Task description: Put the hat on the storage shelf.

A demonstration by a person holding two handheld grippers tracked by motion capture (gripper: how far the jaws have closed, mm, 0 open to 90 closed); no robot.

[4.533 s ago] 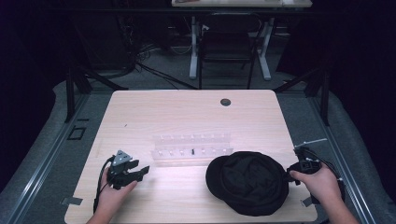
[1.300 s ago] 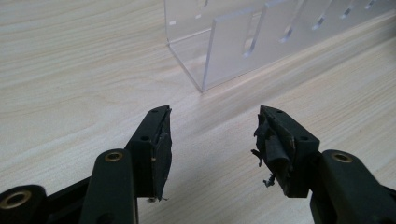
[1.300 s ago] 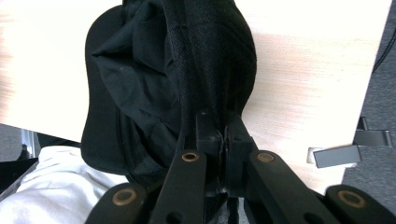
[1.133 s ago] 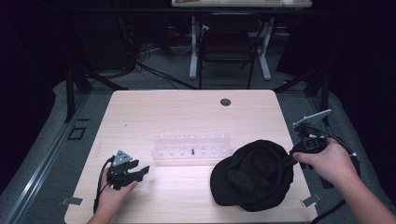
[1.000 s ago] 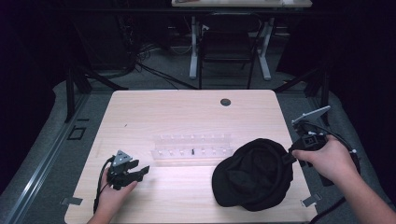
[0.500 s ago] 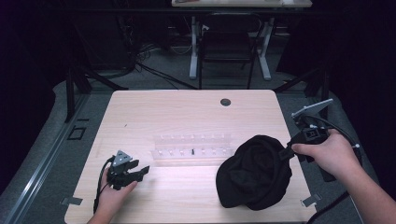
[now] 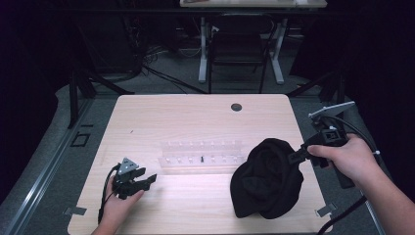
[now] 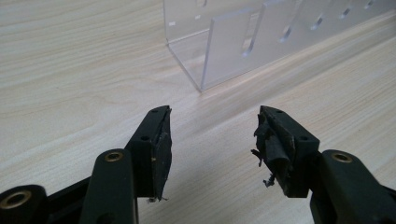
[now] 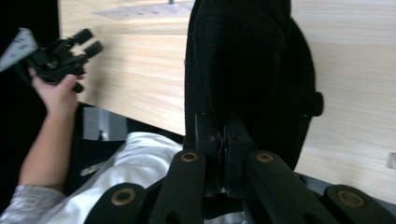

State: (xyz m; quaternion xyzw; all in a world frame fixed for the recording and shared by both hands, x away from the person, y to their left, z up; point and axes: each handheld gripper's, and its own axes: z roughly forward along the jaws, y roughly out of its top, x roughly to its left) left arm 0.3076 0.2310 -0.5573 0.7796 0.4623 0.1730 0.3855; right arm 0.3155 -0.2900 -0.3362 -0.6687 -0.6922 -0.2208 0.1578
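Black cap (image 7: pixel 268 178) hangs from the right claw (image 7: pixel 295 156), at the tabletop's (image 7: pixel 195 117) right side.
Right claw is clamped on the cap's edge; cap droops leftward below it. Left claw (image 7: pixel 146 181) rests agape, holding nothing, well apart.

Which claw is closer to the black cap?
The right claw. It is shut on the edge of the black cap and holds it up off the table. The left claw stands open, far across the table, near the clear rack.

Table (image 7: pixel 195 122) lit bright from overhead, room behind v. dark. Soft glare on wood ahead of left gripper (image 8: pixel 212 140). Close-ups slightly soft; black cap (image 9: pixel 247 60) shows no detail.
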